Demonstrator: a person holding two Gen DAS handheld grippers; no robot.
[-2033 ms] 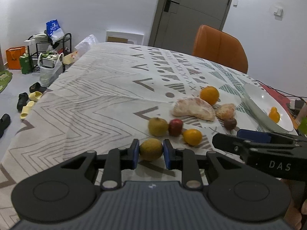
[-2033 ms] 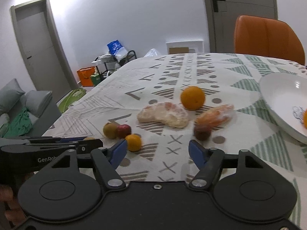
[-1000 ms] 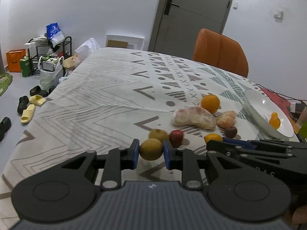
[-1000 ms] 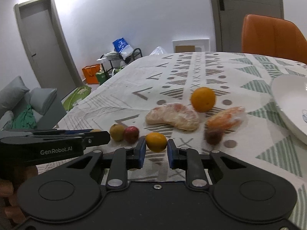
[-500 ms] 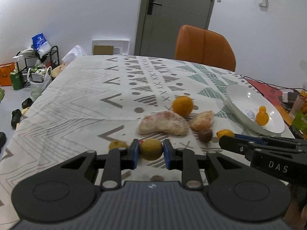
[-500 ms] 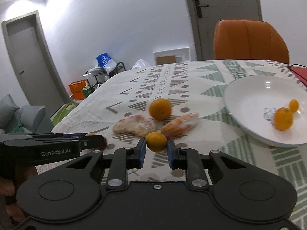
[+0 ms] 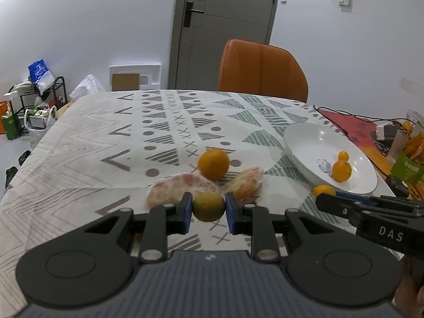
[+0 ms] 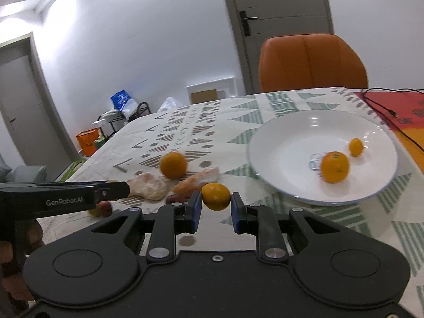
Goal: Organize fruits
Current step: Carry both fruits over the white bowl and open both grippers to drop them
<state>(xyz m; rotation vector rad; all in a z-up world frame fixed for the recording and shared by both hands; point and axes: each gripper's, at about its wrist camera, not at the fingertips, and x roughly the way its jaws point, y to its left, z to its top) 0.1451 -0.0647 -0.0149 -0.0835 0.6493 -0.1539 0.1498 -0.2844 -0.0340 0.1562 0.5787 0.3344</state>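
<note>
1. Step in hand, as I read it: carrying fruit to the white plate (image 8: 278, 185). Both tongs loaded, both off the table.
2. L tongs (image 7: 208, 208): pressed onto a yellow-green fruit (image 7: 208, 206), pinched between the blue pads at its sides.
3. R tongs (image 8: 216, 208): pinching a small orange (image 8: 216, 196); left pad touching, right pad looks barely clear of it, blur makes it hard to tell.
4. Plate sits ahead & to the right of both tongs, near the R ones, farther from the L. Two oranges already in it: a bigger one (image 8: 334, 167) & a tiny one (image 8: 356, 147).
5. Not yet on the plate: big orange (image 7: 213, 163) plus two peeled fruit pieces in wrap (image 7: 182, 188), (image 7: 247, 185), touching or nearly so.
6. Next move calls for: R tongs forward over the rim, lower, then spread so the orange doesn't roll out; L follows w/ its fruit.
7. Risk: round fruit, shallow plate, so a drop from height may bounce.
</note>
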